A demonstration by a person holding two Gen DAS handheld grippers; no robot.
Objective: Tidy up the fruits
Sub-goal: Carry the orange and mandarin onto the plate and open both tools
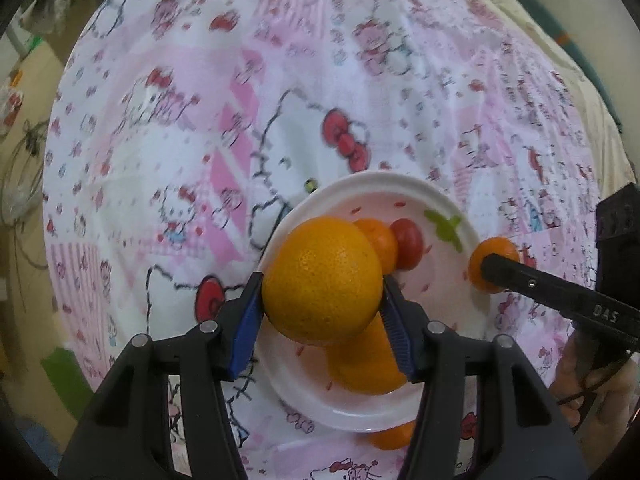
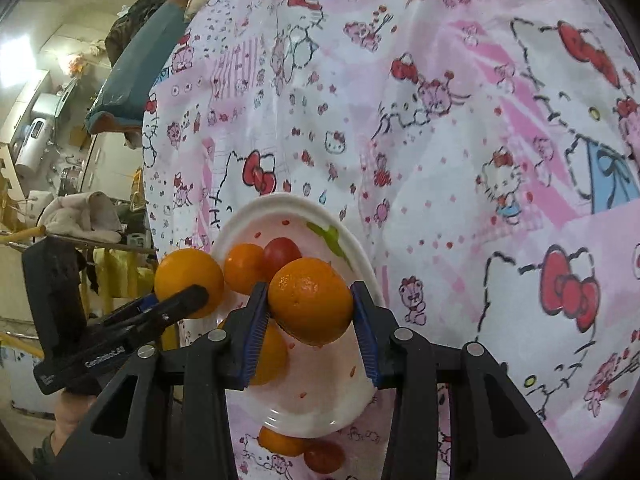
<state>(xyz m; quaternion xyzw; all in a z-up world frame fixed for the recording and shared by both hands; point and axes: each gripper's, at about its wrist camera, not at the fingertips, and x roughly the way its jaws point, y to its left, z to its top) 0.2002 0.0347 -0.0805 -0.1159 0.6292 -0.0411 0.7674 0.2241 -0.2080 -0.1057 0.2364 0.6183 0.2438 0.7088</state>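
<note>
My left gripper is shut on a large orange, its blue pads pressing both sides, just above a white plate. The plate holds a small orange, a red tomato and another orange under my fingers. My right gripper is shut on a mandarin over the same plate. From the left wrist that mandarin hangs at the plate's right rim. From the right wrist the large orange hangs at the plate's left rim.
A pink and white cartoon-cat cloth covers the table. An orange and a tomato lie on the cloth just outside the plate's near rim. Cluttered shelves and cloths stand beyond the table's left edge.
</note>
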